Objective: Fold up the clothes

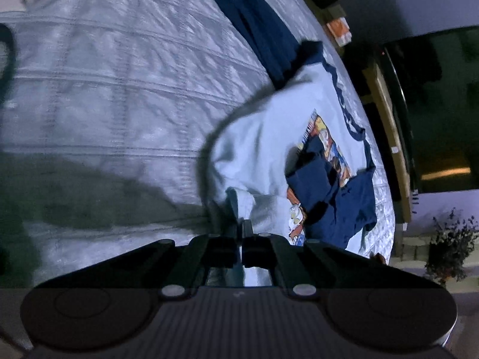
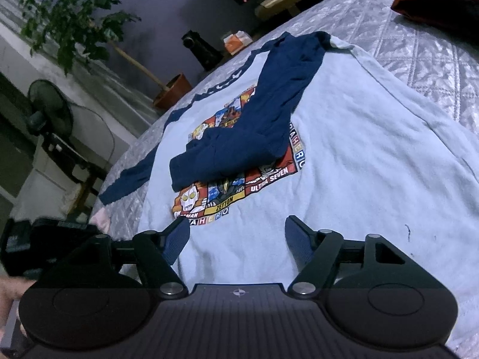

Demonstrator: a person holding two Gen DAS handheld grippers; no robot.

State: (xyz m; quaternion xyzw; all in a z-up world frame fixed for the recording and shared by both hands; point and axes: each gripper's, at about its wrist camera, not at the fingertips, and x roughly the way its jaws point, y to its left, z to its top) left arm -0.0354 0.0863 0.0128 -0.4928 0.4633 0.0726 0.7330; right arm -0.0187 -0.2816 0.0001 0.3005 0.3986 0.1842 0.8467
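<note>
Plant (image 2: pixel 71 15) and fan (image 2: pixel 49 109) flank, seemingly, bed (image 2: pixel 419 45).

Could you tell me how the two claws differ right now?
The left claw is shut on the shirt's pale hem; the right claw is open and holds nothing. The left lifts a fold of cloth; the right hovers over flat cloth below the print. Both point down at the same shirt.
</note>
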